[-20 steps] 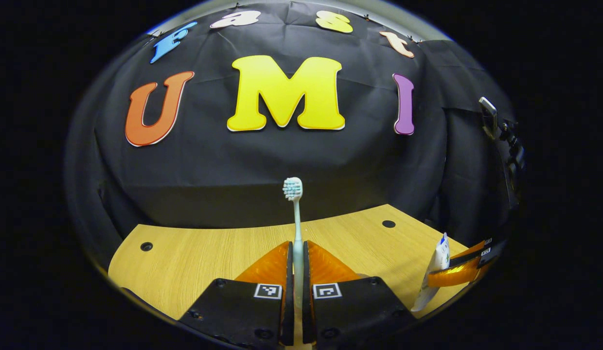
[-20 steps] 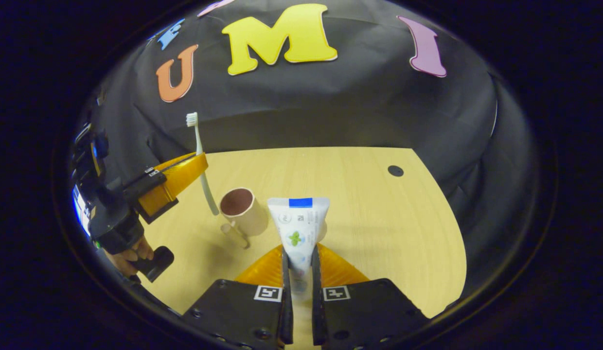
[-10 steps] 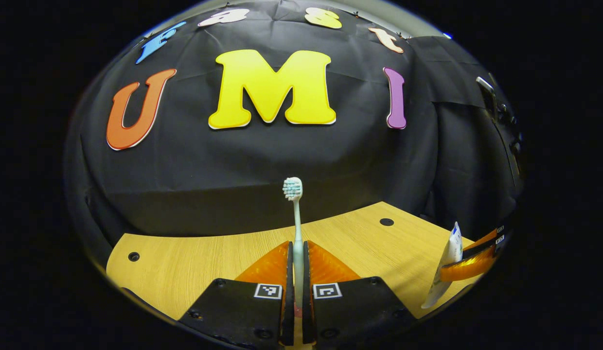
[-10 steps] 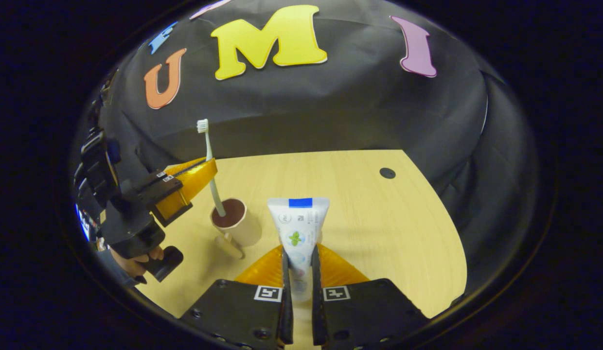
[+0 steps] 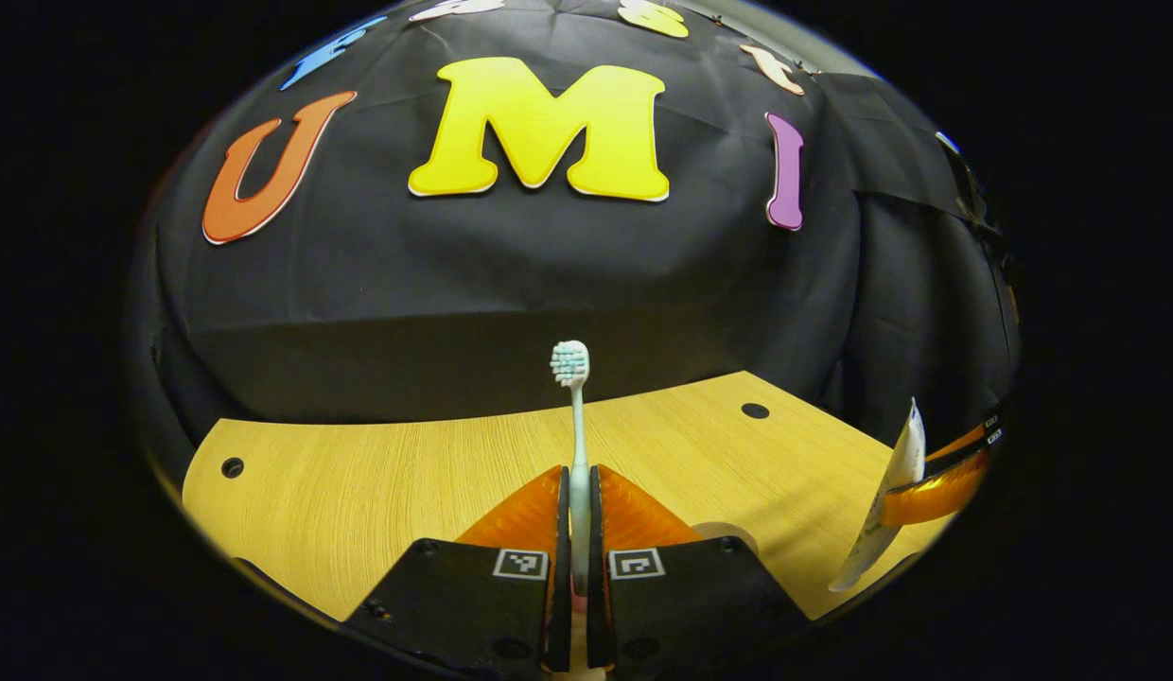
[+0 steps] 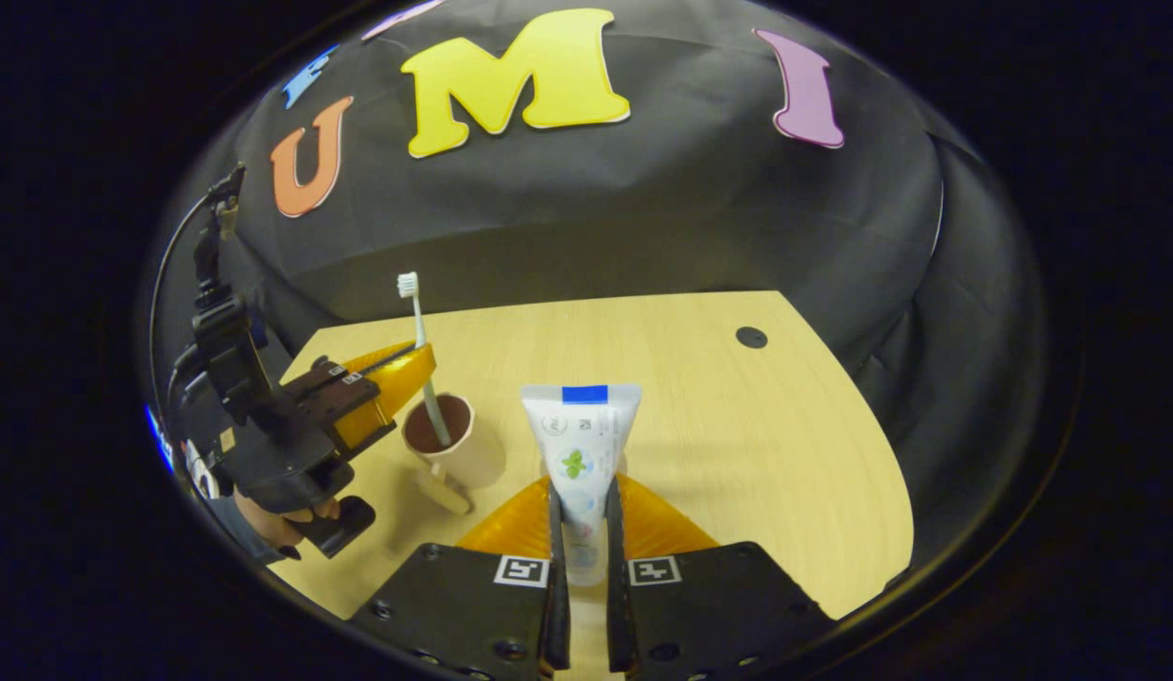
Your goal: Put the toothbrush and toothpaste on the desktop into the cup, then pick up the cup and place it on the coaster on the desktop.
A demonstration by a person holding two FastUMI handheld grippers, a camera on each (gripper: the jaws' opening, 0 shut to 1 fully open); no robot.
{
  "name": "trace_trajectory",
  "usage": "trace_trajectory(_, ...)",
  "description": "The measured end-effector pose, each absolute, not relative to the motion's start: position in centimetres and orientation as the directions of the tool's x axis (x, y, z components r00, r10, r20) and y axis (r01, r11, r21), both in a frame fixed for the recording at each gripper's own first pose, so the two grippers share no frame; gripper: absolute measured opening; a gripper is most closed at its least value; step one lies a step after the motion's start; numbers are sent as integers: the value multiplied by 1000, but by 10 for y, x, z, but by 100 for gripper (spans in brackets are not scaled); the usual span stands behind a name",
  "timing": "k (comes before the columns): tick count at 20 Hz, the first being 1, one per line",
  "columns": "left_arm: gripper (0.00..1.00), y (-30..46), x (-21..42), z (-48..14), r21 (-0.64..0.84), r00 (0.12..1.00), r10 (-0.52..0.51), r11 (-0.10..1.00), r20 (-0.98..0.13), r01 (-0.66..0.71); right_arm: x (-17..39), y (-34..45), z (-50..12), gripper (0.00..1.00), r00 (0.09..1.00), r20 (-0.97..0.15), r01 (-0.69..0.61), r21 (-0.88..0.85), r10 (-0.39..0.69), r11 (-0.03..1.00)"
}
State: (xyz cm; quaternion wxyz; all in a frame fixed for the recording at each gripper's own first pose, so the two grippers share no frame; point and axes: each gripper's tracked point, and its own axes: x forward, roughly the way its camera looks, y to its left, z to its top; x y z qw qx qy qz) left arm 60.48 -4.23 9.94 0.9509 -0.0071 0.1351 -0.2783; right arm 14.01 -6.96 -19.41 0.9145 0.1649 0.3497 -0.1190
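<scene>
Item count, wooden desktop (image 6: 738,426).
One toothbrush (image 6: 418,331), one toothpaste tube (image 6: 580,445), one cup (image 6: 454,445), two grippers: left gripper (image 6: 426,355), right gripper (image 6: 581,515).

We see a light wooden desktop (image 5: 378,482) with a fine straight grain and a rounded outer edge. Small dark round holes sit in its surface: one near the far left corner (image 5: 232,467) and one near the far right corner (image 5: 755,410) in the left gripper view, and one toward the far right (image 6: 751,337) in the right gripper view. Behind it hangs the booth's black cloth wall (image 6: 643,208), creased in soft folds.
</scene>
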Motion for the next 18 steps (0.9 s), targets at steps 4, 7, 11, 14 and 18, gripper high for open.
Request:
trace_trajectory(4, 9, -38, 605, 87, -110, 810, -516, 855, -277, 507, 141, -67, -197, 16, 720, -688, 324, 217, -91, 921)
trace_trajectory(7, 10, -36, 606, 79, -119, 811, -505, 862, -296, 493, 141, -68, -197, 16, 718, -691, 321, 218, -87, 922)
trace_trajectory(11, 10, -33, 605, 70, -125, 811, -488, 871, -321, 475, 142, -65, -196, 16, 721, -689, 310, 226, -73, 923)
trace_trajectory(14, 10, -32, 601, 64, -127, 807, -480, 875, -345, 467, 144, -61, -194, 16, 730, -681, 294, 233, -61, 927)
trace_trajectory(18, 10, -30, 596, 63, -123, 805, -473, 878, -358, 462, 148, -56, -192, 16, 742, -669, 275, 246, -42, 929)
